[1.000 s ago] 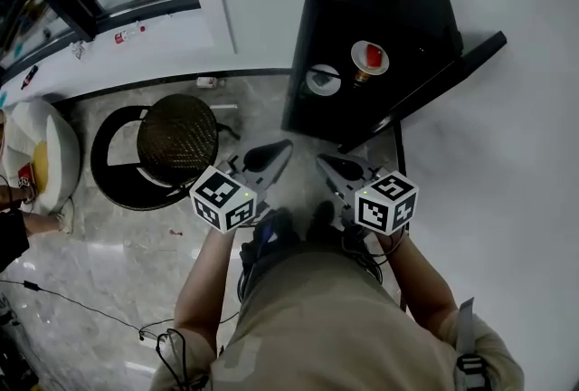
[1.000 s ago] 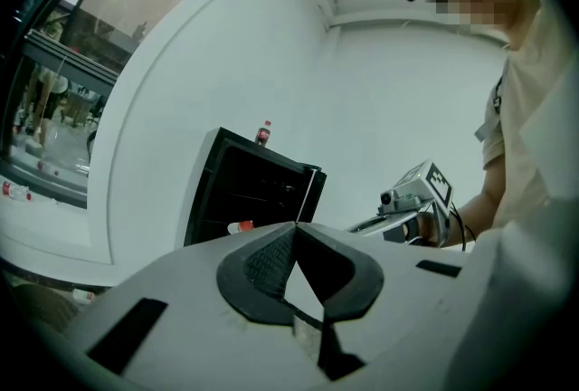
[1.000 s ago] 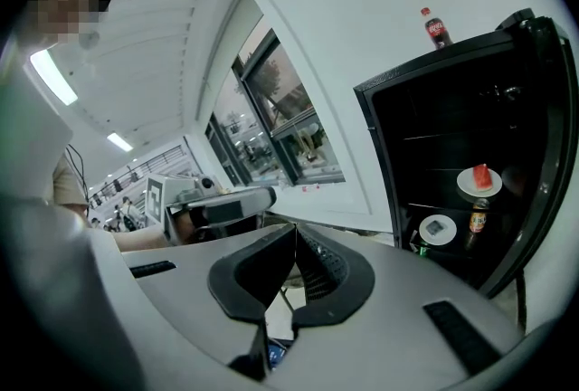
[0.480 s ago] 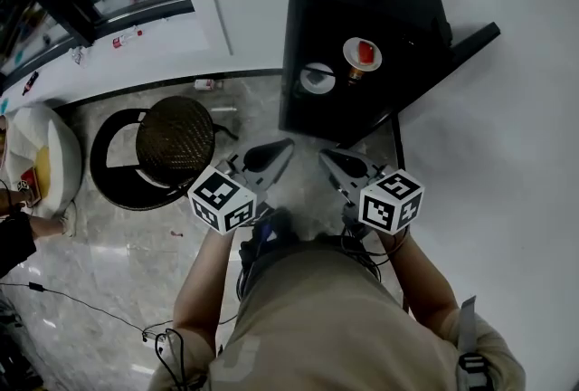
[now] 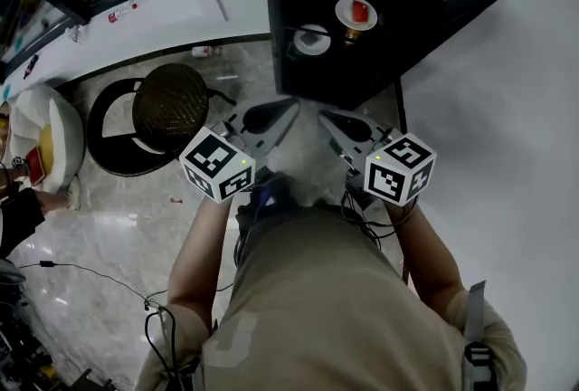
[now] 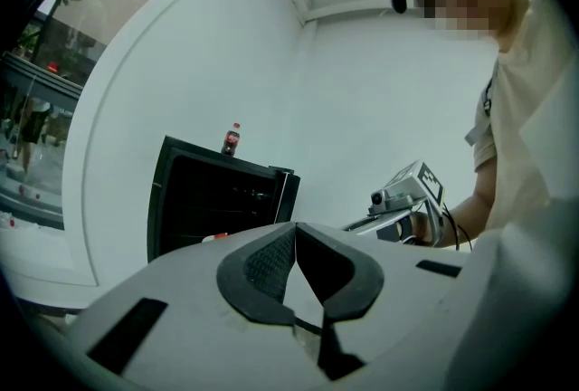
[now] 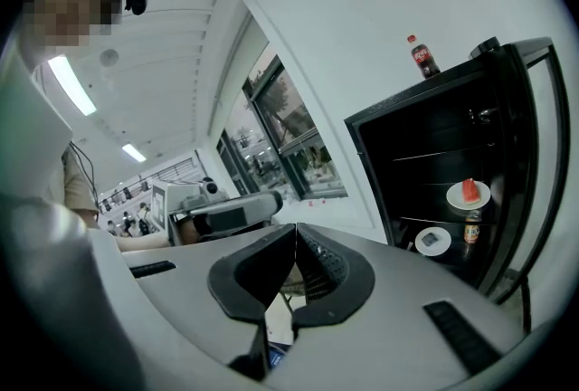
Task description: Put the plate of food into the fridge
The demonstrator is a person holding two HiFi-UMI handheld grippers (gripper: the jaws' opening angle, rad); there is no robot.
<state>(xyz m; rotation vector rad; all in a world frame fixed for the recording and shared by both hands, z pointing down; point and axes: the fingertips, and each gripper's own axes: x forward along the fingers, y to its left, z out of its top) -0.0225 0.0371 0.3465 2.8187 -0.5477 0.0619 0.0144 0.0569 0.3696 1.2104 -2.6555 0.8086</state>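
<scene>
Right gripper view has the right gripper (image 7: 295, 226) with its fingers pressed together, nothing between them. Same deal on the left gripper (image 6: 294, 224): fingers closed and empty. Both are held side by side, on the near side of the black fridge (image 7: 407, 172), whose door (image 5: 457, 14) hangs open on the right. The plate of food (image 7: 468, 194), white with a red slice on it, sits on a shelf inside the fridge. Just below it there's a small bottle (image 7: 469, 227), with a second small plate (image 7: 433, 241) to its left. A cola bottle (image 7: 422, 57) stands on top of the fridge. A round dark stool (image 5: 170, 107) is on the floor off to the left.
</scene>
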